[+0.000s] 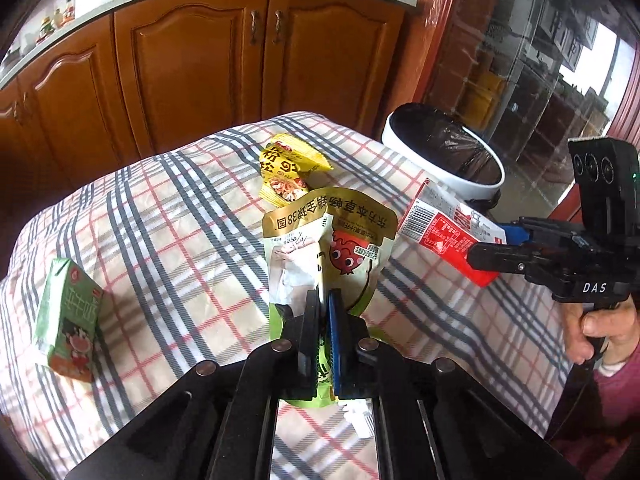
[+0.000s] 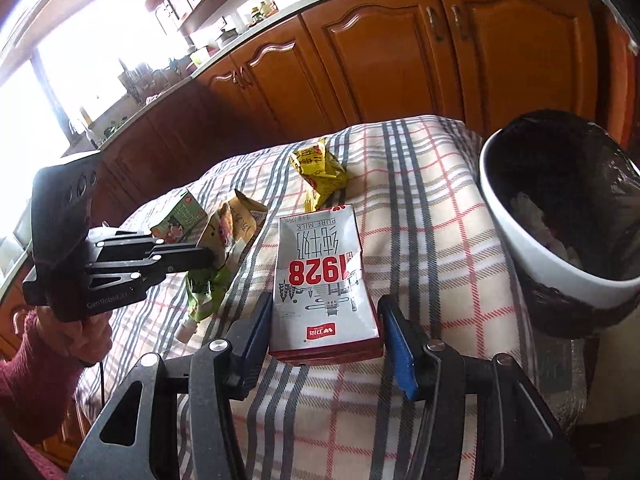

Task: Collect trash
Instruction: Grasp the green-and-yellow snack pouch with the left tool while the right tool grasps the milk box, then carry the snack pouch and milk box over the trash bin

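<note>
My left gripper (image 1: 325,300) is shut on a gold and green snack pouch (image 1: 332,240) and holds it upright above the checked tablecloth (image 1: 160,220). The pouch also shows in the right wrist view (image 2: 216,248). My right gripper (image 2: 324,320) is shut on a white and red "1928" milk carton (image 2: 320,280), pads against both sides, held above the table; it shows from the left wrist view too (image 1: 444,224). A yellow wrapper (image 1: 288,172) lies at the table's far side. A green drink carton (image 1: 68,320) stands at the left.
A white bin with a black liner (image 2: 560,220) stands off the table's right edge, some trash inside. Brown wooden cabinets (image 1: 192,72) run behind the table. A glass door (image 1: 540,80) is at the right.
</note>
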`<state>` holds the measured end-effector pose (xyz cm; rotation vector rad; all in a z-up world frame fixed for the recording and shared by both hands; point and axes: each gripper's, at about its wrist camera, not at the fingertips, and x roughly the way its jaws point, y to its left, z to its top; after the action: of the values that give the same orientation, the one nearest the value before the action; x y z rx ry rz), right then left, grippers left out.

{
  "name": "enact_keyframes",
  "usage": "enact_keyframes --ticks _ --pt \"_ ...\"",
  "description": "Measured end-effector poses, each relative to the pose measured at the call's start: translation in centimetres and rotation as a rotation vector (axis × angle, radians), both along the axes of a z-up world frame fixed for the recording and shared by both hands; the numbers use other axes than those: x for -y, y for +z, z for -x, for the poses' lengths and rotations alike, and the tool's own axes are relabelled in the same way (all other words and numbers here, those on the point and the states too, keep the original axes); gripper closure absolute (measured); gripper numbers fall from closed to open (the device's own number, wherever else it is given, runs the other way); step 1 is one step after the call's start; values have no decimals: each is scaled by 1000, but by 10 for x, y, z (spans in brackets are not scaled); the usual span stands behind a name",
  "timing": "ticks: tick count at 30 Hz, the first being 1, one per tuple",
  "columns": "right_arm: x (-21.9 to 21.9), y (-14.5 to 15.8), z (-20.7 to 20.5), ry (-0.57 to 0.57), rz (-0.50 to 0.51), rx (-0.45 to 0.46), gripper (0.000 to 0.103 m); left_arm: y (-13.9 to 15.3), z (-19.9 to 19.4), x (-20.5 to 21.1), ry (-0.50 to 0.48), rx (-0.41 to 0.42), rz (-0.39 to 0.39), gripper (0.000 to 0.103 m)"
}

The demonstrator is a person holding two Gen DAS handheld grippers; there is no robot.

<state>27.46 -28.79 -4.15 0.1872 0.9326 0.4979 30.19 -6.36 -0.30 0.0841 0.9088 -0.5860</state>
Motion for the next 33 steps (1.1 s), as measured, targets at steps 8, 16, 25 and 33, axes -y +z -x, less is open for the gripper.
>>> enact_keyframes --ticks 8,16,25,33 --pt "37 4 16 -97 -29 13 50 5 17 17 26 -28 142 101" --pt "74 15 25 -176 -30 41 50 10 11 53 -19 -34 160 101" --pt "111 26 25 -256 -31 63 50 18 -10 92 -50 -27 154 101" --pt "134 35 17 -305 -30 80 50 23 -29 124 -68 -21 134 101"
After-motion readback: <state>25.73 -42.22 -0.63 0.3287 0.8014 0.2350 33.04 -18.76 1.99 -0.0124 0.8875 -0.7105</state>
